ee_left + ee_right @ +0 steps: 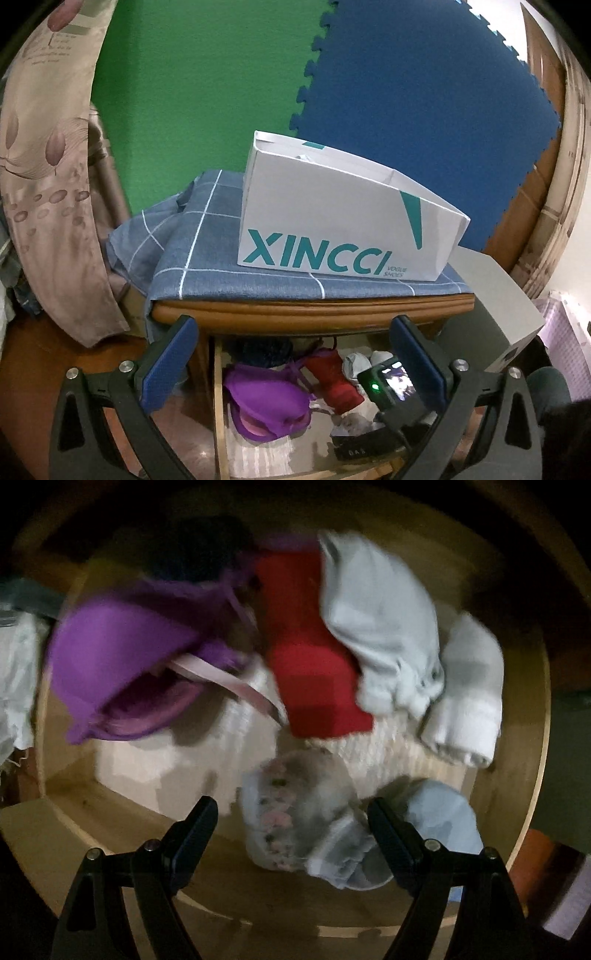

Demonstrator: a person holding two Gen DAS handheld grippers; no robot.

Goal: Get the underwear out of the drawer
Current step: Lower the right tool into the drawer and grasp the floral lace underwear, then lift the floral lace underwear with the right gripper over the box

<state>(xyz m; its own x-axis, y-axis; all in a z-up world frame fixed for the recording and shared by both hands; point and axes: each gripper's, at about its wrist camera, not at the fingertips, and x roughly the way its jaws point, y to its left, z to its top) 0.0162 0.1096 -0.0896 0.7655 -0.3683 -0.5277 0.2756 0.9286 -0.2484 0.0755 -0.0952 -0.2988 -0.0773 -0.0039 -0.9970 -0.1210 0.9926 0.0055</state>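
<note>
Drawer [221, 406] is pulled out under the wooden desk [310, 310], which is why everything in it is easy to get at: purple bra [122, 664], red piece [314, 672], pale socks. Right gripper [291, 819] is down inside, jaws spread wide on either side of the floral underwear [291, 812] at the front, not touching it as far as I can tell. Left gripper [291, 365] hangs above, jaws open and empty, probably just staying clear

Crumpled floral underwear [295, 812] lies in the open wooden drawer [110, 819].
</note>
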